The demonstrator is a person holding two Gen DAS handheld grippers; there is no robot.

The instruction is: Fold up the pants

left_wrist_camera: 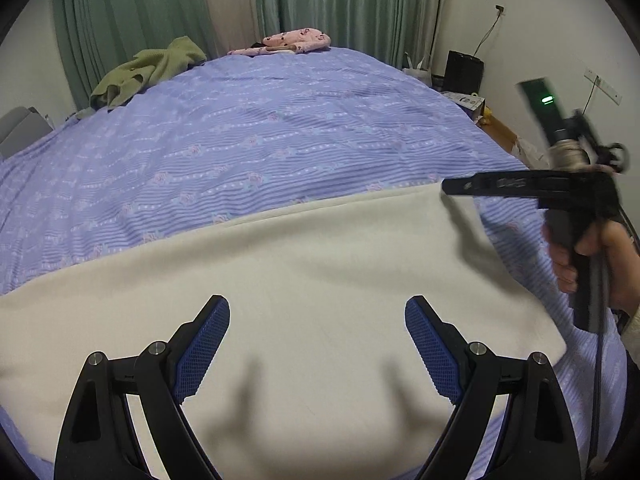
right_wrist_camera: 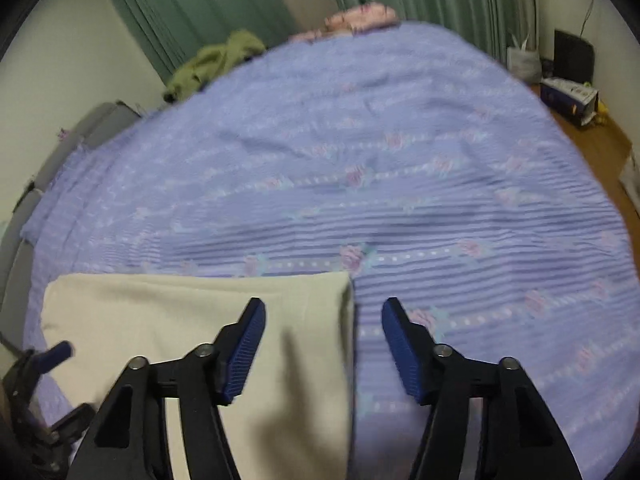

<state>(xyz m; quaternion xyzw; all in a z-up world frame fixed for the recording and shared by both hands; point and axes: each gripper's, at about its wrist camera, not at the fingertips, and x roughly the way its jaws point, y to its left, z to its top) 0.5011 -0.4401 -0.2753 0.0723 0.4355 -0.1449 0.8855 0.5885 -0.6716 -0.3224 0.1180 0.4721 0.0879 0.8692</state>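
The cream pants point(left_wrist_camera: 300, 280) lie flat in a wide folded band across the near side of the purple striped bedspread point(left_wrist_camera: 240, 140). My left gripper point(left_wrist_camera: 318, 344) hovers over the middle of the cloth, open, with nothing between its blue pads. A hand at the right holds my right gripper point(left_wrist_camera: 452, 187) above the far right corner of the pants. In the right wrist view the right gripper point(right_wrist_camera: 324, 344) is open and empty, straddling the right edge of the pants point(right_wrist_camera: 180, 320). The left gripper point(right_wrist_camera: 68, 380) shows at the lower left.
A green garment point(left_wrist_camera: 148, 68) and a pink patterned garment point(left_wrist_camera: 292, 42) lie at the far end of the bed by the green curtains point(left_wrist_camera: 352, 0). A black box point(left_wrist_camera: 464, 70) and cartons stand on the wooden floor point(right_wrist_camera: 592, 136) to the right.
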